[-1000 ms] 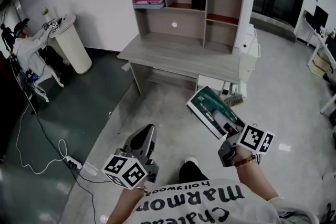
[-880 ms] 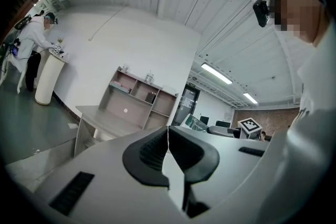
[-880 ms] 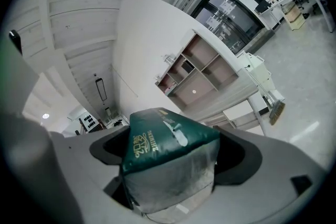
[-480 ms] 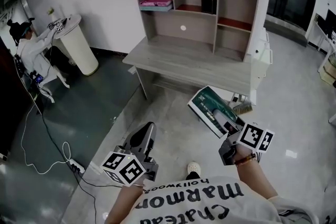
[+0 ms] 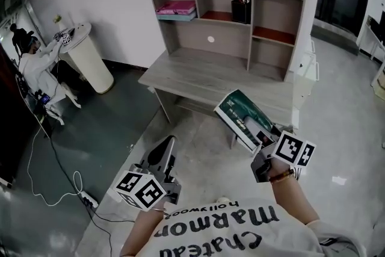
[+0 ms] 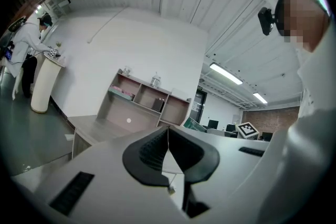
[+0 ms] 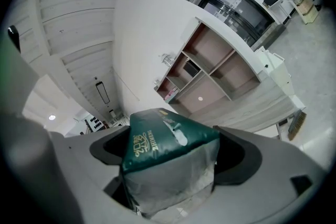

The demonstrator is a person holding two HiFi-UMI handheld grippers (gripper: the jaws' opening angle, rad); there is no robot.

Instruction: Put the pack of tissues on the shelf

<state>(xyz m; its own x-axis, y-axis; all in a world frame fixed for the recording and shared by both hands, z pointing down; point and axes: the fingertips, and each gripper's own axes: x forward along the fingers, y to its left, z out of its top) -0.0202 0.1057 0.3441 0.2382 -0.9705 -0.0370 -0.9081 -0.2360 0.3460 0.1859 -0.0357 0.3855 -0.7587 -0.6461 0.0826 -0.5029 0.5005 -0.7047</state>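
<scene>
Head view: the left gripper [image 5: 168, 145] sits low at left over the grey floor [image 5: 108, 129], well short of the desk. Left gripper view shows its black fingers [image 6: 149, 152] pressed together with nothing between them. In the centre, a light wooden desk [image 5: 204, 78] stands against the white wall [image 5: 114, 3], and the open-compartment wooden shelf [image 5: 192, 39] stands on its back edge. At right, the dark green and white plastic-wrapped pack of tissues [image 5: 242, 117] is in the air near the desk's front right corner; contact can't be told. The right gripper [image 5: 265, 145] pinches its near end. In the right gripper view the pack [image 7: 168, 155] fills the gap between both fingers [image 7: 239, 157]. Its long axis runs from the fingers forward and left, toward the shelf. The shelf lies ahead of and above the pack, well apart. The right arm is nearer and carries the pack, so the next move is probably a reach forward across the desk.
</scene>
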